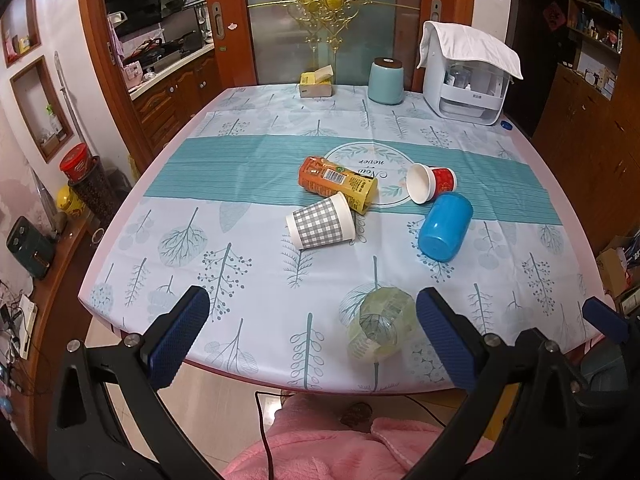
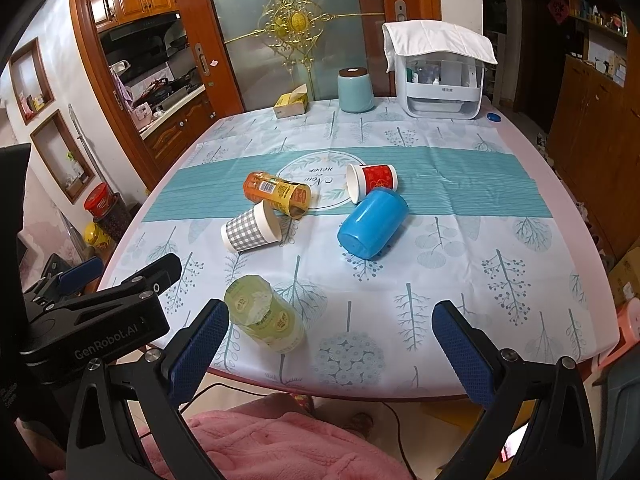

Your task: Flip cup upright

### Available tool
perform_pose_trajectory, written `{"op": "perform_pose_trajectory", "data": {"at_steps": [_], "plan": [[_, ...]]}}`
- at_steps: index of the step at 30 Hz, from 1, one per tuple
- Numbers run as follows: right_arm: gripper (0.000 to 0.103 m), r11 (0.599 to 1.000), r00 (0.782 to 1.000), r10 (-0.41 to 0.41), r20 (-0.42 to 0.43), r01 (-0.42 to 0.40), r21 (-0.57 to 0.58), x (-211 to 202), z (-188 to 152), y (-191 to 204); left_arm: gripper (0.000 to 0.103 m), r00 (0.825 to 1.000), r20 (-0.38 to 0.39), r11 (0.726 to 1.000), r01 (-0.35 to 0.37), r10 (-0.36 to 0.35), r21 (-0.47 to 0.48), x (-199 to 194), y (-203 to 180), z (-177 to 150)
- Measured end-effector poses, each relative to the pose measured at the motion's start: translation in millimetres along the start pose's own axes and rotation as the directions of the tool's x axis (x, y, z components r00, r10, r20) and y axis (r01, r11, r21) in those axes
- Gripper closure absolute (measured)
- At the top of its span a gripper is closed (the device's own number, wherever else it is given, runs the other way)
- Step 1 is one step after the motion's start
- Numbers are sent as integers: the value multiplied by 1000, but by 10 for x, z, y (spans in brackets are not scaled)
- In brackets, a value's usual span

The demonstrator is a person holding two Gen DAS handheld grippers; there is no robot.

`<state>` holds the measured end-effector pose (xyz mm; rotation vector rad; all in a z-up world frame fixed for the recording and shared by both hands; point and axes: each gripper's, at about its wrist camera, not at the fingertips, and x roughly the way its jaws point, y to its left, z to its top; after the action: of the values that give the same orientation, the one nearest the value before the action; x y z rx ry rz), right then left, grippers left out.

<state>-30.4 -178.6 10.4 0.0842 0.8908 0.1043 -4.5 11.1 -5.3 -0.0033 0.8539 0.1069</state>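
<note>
Clear cup [image 1: 382, 322] on its side, between open left hand-held gripper [image 1: 312, 334] fingers

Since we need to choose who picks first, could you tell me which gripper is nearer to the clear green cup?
Left. The clear green cup lies just ahead of the left gripper, beside its right finger. The right gripper has it off by its left finger.

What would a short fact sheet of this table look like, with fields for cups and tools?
cups lying on their sides: clear green cup, checked cup, orange can-shaped cup, red cup, blue cup
cups upright: none
nearest the tools: clear green cup
left hand-held gripper: open, empty
right hand-held gripper: open, empty
table: tree-print cloth
</note>
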Motion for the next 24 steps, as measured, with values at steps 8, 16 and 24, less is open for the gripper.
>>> {"op": "perform_pose_trajectory", "data": {"at_steps": [8, 16, 24], "plan": [[0, 1000, 1000, 4, -5, -4, -4, 32, -10, 3, 0, 1000, 0, 1000, 1, -1, -1, 1, 0, 2], [0, 1000, 1000, 3, -5, -3, -2, 32, -10, 3, 0, 1000, 2, 1000, -1, 1, -1, 13, 5, -5], [0, 1000, 1000, 4, -7, -5, -3, 32, -5, 2, 0, 1000, 3, 1000, -2, 2, -4, 28, 18, -12]]}}
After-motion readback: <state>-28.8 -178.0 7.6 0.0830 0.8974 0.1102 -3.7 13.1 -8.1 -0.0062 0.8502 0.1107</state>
